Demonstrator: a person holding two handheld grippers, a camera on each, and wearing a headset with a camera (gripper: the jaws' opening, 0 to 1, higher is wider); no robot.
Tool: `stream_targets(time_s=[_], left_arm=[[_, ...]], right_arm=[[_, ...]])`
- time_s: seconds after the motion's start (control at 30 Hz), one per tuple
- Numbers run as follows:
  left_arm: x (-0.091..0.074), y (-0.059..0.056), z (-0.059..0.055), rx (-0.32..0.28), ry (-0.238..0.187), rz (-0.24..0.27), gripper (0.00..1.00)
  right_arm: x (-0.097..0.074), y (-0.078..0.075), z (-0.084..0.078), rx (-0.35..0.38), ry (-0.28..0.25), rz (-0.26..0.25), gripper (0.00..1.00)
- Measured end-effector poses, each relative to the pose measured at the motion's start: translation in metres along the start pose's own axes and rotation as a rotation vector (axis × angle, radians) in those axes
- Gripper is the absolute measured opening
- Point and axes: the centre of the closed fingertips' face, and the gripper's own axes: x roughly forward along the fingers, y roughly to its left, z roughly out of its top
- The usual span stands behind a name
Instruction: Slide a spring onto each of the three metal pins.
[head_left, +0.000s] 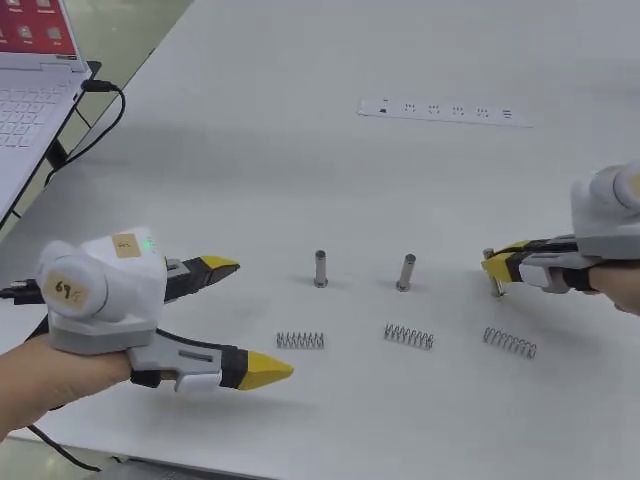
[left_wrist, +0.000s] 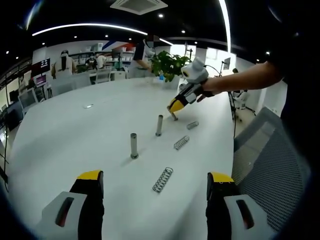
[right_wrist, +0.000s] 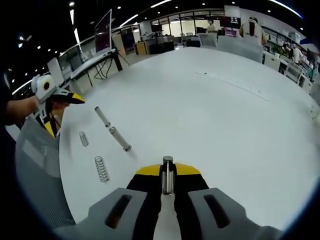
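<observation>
Step in hand, by judgement: steadying the first pin. Right gripper (head_left: 497, 266) clamped on right pin (right_wrist: 167, 177), upright on table (head_left: 300, 150). Left gripper (head_left: 252, 318) spread wide, empty, beside left spring (head_left: 300, 341). No spring fitted. Next: lift a spring, align bore over pin top

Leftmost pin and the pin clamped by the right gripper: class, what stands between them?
The middle pin stands upright between the leftmost pin and the clamped pin in the right gripper, seen in the head view.
</observation>
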Motion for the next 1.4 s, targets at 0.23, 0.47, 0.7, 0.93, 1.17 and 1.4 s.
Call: stream_targets(time_s=[0.23, 0.47, 0.7, 0.93, 1.17, 1.4], left_arm=[[0.0, -0.001, 0.001, -0.001, -0.002, 0.001, 0.82], [-0.001, 0.001, 0.002, -0.001, -0.01, 0.011, 0.82], [-0.001, 0.0, 0.001, -0.005, -0.01, 0.01, 0.81], [-0.001, 0.001, 0.001, -0.007, -0.013, 0.012, 0.82], [-0.003, 0.004, 0.005, -0.019, -0.034, 0.024, 0.82], [-0.003, 0.006, 0.01, -0.028, -0.056, 0.029, 0.82]], right_arm=[[-0.004, 0.0, 0.002, -0.01, -0.024, -0.008, 0.05], [-0.009, 0.001, 0.003, -0.015, -0.05, -0.012, 0.05], [-0.01, 0.001, 0.003, -0.018, -0.062, -0.016, 0.05], [-0.012, 0.001, 0.002, -0.017, -0.07, -0.019, 0.06], [-0.013, 0.002, -0.001, -0.026, -0.084, -0.032, 0.06], [-0.014, 0.002, -0.004, -0.033, -0.086, -0.033, 0.06]])
